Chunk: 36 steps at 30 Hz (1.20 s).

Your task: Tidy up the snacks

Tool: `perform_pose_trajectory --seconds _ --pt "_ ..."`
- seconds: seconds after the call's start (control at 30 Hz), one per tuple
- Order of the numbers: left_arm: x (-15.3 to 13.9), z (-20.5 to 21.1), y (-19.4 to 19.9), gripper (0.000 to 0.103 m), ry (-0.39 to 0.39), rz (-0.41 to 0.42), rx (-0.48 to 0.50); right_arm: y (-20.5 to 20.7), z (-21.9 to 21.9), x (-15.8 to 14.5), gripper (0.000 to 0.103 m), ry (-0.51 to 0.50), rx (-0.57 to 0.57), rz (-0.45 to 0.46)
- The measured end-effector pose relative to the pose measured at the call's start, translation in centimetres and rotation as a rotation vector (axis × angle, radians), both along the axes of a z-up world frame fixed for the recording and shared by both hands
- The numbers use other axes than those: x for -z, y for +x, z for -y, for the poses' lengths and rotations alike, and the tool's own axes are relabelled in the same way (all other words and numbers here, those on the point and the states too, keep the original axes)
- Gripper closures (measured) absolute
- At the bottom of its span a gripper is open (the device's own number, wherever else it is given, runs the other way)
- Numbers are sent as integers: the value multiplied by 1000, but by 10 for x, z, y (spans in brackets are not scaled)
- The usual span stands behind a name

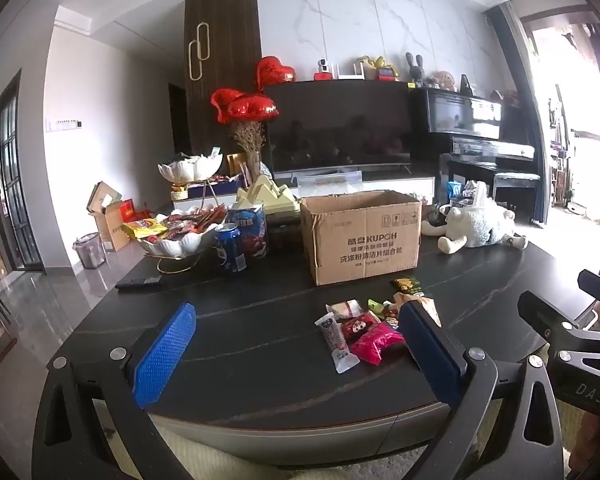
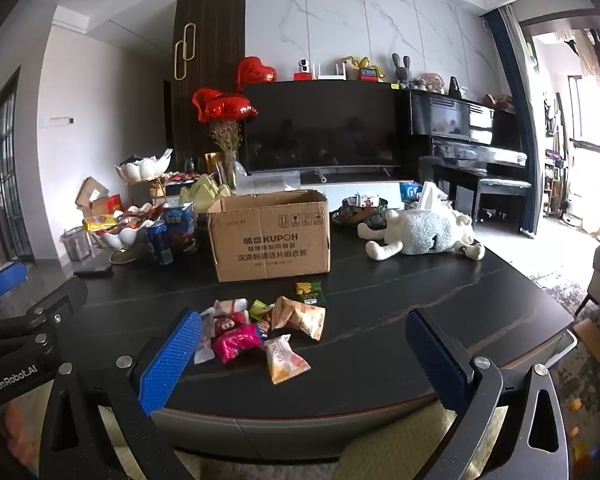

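Note:
Several small snack packets lie loose on the dark table (image 1: 260,344) in front of an open cardboard box (image 1: 360,236), also seen in the right wrist view (image 2: 270,236). Among them are a pink packet (image 1: 376,342) (image 2: 236,340), a white stick packet (image 1: 338,342), a green packet (image 2: 310,293) and an orange-white packet (image 2: 286,360). My left gripper (image 1: 296,344) is open and empty, above the table's near edge, left of the pile. My right gripper (image 2: 304,356) is open and empty, with the pile between and just beyond its fingers.
A white tiered dish with snacks (image 1: 180,236), a blue can (image 1: 230,248) and a blue snack bag (image 1: 252,230) stand at the back left. A white plush sheep (image 2: 420,234) lies at the back right. A remote (image 1: 140,282) lies left.

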<state>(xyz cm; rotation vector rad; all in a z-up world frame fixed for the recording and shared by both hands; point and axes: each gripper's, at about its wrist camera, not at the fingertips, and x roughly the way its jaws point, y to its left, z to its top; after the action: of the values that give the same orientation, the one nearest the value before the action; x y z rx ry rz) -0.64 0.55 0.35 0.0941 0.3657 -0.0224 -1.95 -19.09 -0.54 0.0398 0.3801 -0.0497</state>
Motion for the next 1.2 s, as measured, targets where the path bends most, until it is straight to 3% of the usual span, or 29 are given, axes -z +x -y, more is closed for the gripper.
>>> perform_pose_trajectory --seconds 1.2 --pt "-4 -2 -3 0 -1 20 -7 -3 -2 -2 0 -7 -1 8"
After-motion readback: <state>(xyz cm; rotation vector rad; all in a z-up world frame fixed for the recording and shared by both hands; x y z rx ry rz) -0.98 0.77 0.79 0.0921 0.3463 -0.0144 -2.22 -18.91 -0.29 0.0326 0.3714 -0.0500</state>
